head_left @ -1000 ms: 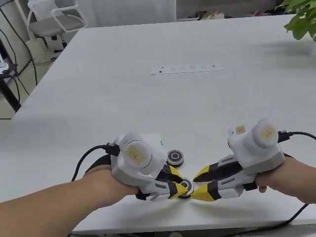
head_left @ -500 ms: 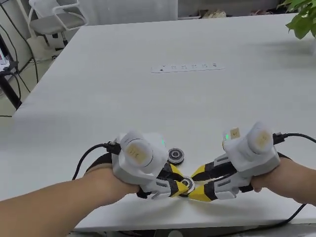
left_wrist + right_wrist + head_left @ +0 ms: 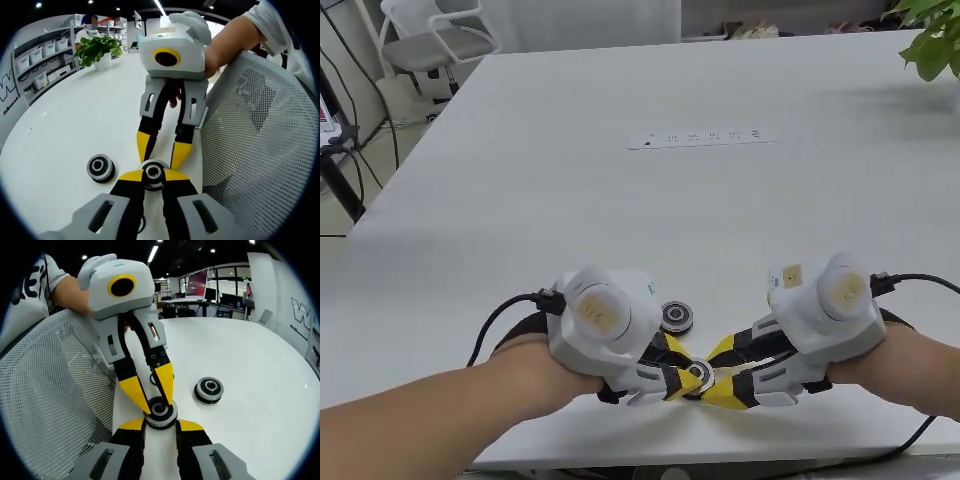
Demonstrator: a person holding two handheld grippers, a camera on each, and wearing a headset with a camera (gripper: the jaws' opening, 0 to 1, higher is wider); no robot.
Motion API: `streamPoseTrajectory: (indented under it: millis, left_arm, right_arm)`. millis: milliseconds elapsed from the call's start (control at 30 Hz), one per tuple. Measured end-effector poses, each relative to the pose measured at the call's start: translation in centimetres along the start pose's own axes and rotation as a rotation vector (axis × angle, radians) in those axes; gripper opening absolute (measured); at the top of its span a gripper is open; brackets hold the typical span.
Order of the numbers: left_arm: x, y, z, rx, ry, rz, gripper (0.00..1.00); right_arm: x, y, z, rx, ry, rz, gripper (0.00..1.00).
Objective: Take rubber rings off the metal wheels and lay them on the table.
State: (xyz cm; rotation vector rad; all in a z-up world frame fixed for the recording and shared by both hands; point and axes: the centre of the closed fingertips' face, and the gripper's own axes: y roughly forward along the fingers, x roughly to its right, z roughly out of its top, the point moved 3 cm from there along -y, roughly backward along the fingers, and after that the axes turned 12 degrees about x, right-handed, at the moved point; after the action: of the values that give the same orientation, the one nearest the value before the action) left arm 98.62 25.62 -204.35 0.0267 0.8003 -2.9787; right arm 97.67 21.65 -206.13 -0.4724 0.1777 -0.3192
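Near table [image 3: 620, 200] edge, wheel [image 3: 698, 376] (hub upward)

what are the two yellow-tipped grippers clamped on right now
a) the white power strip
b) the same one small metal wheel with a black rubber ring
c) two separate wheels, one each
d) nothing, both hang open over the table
B: the left gripper and the right gripper pinch the one small metal wheel with a black rubber ring from opposite sides, while the second ringed wheel lies free on the white table.
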Motion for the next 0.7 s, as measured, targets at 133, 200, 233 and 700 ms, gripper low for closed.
streamPoseTrajectory:
  millis: [133,200,233,700]
  left_arm:
    - [0.02,0.00,0.00,-0.001,-0.001,0.001,0.07]
    - [0.01,0.00,0.00,-0.001,-0.002,0.001,0.07]
    - [0.01,0.00,0.00,-0.001,-0.002,0.001,0.07]
    - [-0.02,0.00,-0.04,0.000,-0.002,0.000,0.07]
  right_arm:
    - [-0.02,0.06,0.07,-0.009,-0.014,0.000,0.21]
    - [0.03,0.04,0.02,-0.007,-0.010,0.001,0.21]
    - [0.00,0.04,0.01,-0.005,-0.009,0.000,0.21]
    - [0.01,-0.02,-0.04,-0.002,0.009,0.001,0.21]
